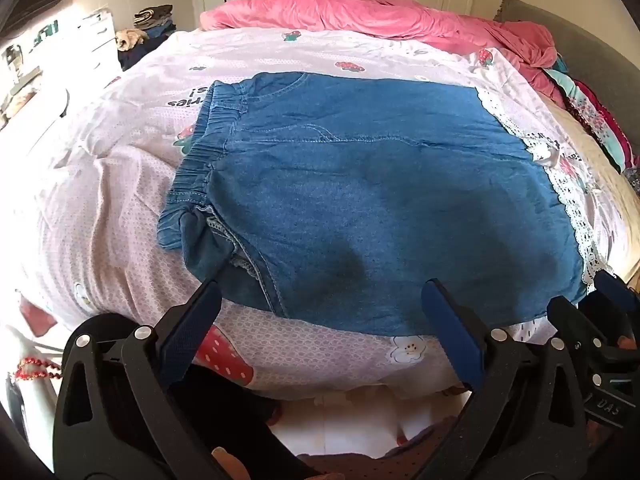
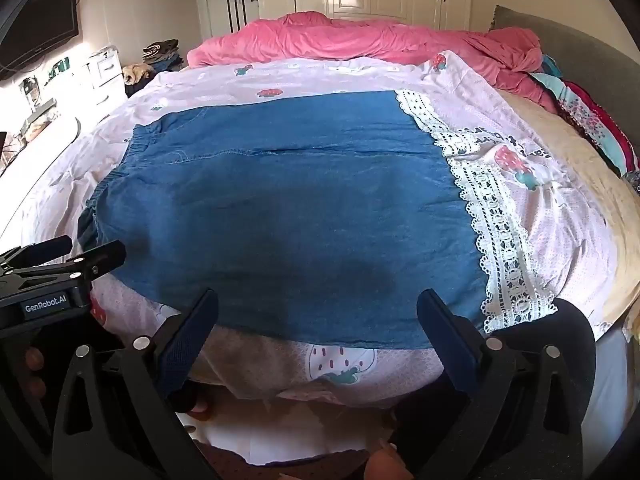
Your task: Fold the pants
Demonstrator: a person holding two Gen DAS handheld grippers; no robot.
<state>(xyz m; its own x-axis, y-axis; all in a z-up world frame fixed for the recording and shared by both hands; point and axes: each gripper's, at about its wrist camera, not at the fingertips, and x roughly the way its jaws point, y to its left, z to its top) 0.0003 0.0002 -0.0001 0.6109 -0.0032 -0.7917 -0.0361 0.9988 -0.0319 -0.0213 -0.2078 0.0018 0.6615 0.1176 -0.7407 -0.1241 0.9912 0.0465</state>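
Observation:
Blue denim pants lie flat across a pink strawberry-print bedspread, elastic waistband on the left and white lace hem on the right. The same pants fill the right wrist view, with the lace hem on their right. My left gripper hovers open over the pants' near edge, close to the waistband end, with nothing between its fingers. My right gripper is also open above the near edge, closer to the hem. Each gripper shows at the edge of the other's view.
A rumpled pink quilt lies at the far side of the bed. Folded clothes are stacked along the right by a grey headboard. A white dresser, a clothes pile and a wall television stand at the left; wardrobes line the back.

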